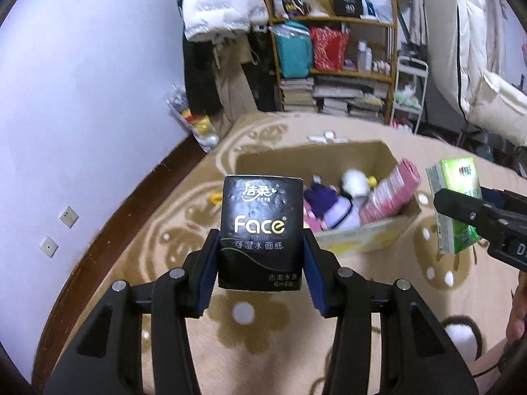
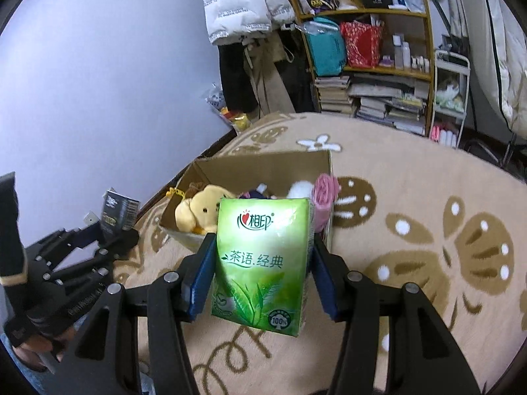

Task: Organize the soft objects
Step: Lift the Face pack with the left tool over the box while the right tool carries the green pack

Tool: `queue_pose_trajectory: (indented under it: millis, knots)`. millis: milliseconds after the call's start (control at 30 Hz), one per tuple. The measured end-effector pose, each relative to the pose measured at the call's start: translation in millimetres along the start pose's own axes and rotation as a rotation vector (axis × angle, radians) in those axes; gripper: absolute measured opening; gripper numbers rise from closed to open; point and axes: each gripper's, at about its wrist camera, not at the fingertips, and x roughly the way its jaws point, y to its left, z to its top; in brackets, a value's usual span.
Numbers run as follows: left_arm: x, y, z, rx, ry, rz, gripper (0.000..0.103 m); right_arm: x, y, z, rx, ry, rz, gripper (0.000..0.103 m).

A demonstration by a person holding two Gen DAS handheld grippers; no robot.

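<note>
My left gripper [image 1: 262,256] is shut on a black "Face" tissue pack [image 1: 262,230] and holds it upright above the carpet, in front of an open cardboard box [image 1: 369,240]. My right gripper [image 2: 263,263] is shut on a green tissue pack [image 2: 263,263], also held upright near the box [image 2: 263,164]. The box holds a purple plush [image 1: 324,209], a white plush [image 1: 354,182], a pink pack [image 1: 390,194] and a yellow plush [image 2: 201,209]. The green pack [image 1: 456,207] shows at the right of the left wrist view, the black pack [image 2: 117,212] at the left of the right wrist view.
A beige patterned carpet [image 2: 411,230] covers the floor. A wooden shelf [image 1: 336,75] with books and bags stands at the back, with a white cart [image 2: 451,98] beside it. White jackets [image 1: 217,3] hang by the wall. A bag of small items [image 1: 194,121] lies at the carpet's far left edge.
</note>
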Motion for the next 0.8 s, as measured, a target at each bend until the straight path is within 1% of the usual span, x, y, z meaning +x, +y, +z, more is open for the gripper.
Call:
queue_pose_trajectory:
  millis: [167, 367, 467, 600, 700, 800]
  knots:
    - [-12.4, 11.1, 13.5, -0.006, -0.073, 0.017, 0.046, 2.7, 0.2, 14.2, -0.027, -0.026, -0.009, 0.058]
    - [-11.0, 19.9, 31.2, -0.011, -0.106, 0.017, 0.046, 8.5, 0.3, 31.8, -0.057, -0.049, -0.018, 0.058]
    - [-3.0, 21.9, 39.5, -0.022, -0.109, 0.026, 0.046, 17.6, 0.3, 37.3, -0.048, -0.055, -0.011, 0.058]
    - [11.0, 22.7, 49.4, -0.05, -0.102, 0.01, 0.046, 32.8, 1.1, 45.1, -0.044, -0.046, 0.001, 0.058]
    - [21.0, 20.6, 56.8, -0.055, -0.117, 0.035, 0.046, 40.8, 3.2, 50.2, -0.052, -0.053, 0.004, 0.058]
    - [30.5, 19.9, 61.9, -0.063, -0.111, 0.019, 0.046, 51.1, 4.5, 55.5, -0.064, -0.055, 0.022, 0.058]
